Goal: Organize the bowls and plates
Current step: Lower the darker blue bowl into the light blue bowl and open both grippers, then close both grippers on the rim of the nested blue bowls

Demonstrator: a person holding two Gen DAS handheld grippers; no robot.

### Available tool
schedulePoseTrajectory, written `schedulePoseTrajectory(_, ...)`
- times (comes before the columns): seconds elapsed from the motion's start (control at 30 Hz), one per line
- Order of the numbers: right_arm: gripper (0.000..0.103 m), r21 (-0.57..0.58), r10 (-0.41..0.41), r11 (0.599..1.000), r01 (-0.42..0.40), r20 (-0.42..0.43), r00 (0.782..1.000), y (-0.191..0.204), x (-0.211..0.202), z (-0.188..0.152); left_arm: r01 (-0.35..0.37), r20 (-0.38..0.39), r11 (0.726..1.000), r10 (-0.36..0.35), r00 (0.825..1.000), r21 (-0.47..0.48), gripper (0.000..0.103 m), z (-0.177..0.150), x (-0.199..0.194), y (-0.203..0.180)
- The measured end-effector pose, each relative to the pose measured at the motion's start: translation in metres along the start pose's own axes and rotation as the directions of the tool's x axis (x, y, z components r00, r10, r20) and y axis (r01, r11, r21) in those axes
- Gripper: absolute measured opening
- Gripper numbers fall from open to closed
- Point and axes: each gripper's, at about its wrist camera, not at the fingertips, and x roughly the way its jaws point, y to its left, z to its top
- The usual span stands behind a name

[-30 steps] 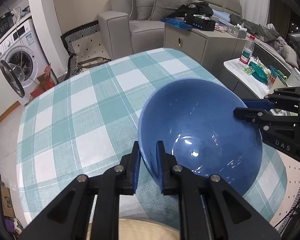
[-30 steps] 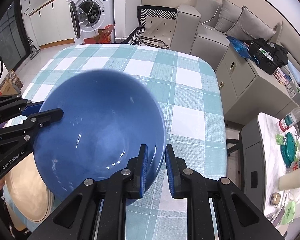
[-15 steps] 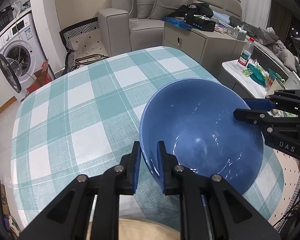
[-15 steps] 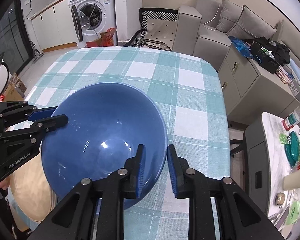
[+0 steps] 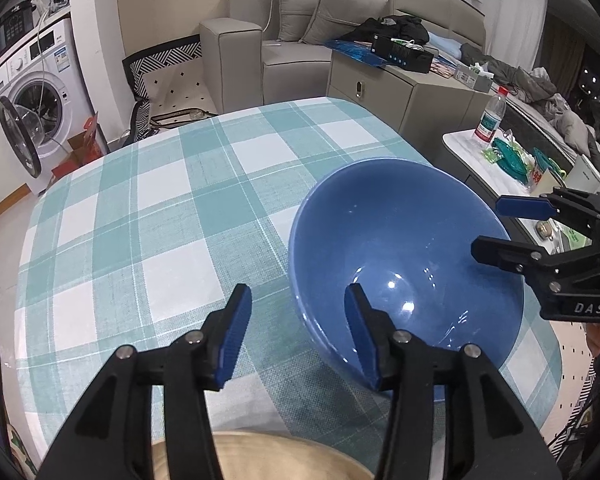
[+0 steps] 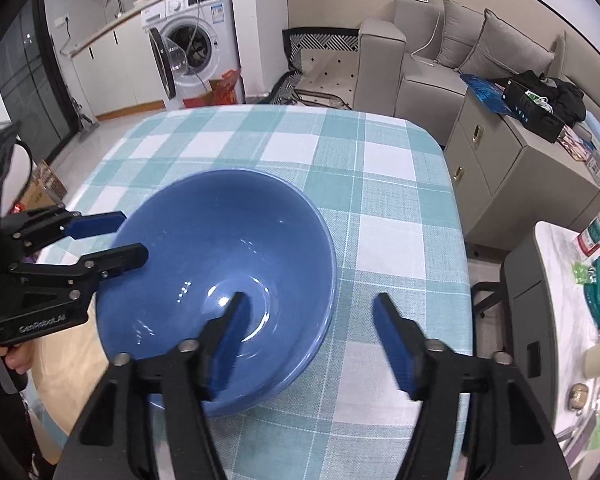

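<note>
A large blue bowl (image 5: 404,248) (image 6: 220,256) sits upright on the teal checked table (image 5: 148,208) (image 6: 388,208); a second blue rim shows just under its near edge. My left gripper (image 5: 296,300) (image 6: 130,236) straddles the bowl's left rim, one finger inside and one outside. Its jaws are opening and the pads stand clear of the rim. My right gripper (image 6: 310,304) (image 5: 500,228) straddles the opposite rim the same way, jaws opening, pads off the bowl. A beige plate (image 5: 260,456) (image 6: 60,360) lies at the near table edge, partly hidden by the grippers.
A grey sofa (image 5: 300,40) and a cabinet (image 6: 500,152) stand beyond the table. A washing machine (image 6: 192,40) stands far left with its door open. A side table with a bottle (image 5: 490,118) sits to the right. A person's hand (image 6: 16,360) holds the left gripper.
Both grippers were shut on the bowl's rim and have spread their jaws, letting it go. The bowl came down from a tilt and now rests level.
</note>
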Motion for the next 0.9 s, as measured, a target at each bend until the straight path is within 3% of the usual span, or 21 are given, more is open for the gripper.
schedulePoseTrajectory(0.2, 0.080, 0.021, 0.022, 1.000, -0.022, 0.036, 0.999, -0.005, -0.003, -0.005, 0.003, 0.016, 1.000, -0.002, 1.000, -0.012, 0.051, -0.003, -0.001, 0.004)
schedulePoseTrajectory(0.5, 0.084, 0.037, 0.032, 0.999, -0.033, 0.042, 0.999, -0.007, 0.001, -0.007, -0.007, 0.029, 1.000, 0.008, 1.000, -0.013, 0.060, -0.006, -0.002, 0.005)
schedulePoseTrajectory(0.9, 0.084, 0.057, 0.042, 0.997, -0.044, 0.029, 0.999, -0.011, 0.015, -0.011, 0.000, 0.028, 1.000, 0.001, 1.000, -0.028, 0.061, -0.007, 0.004, 0.006)
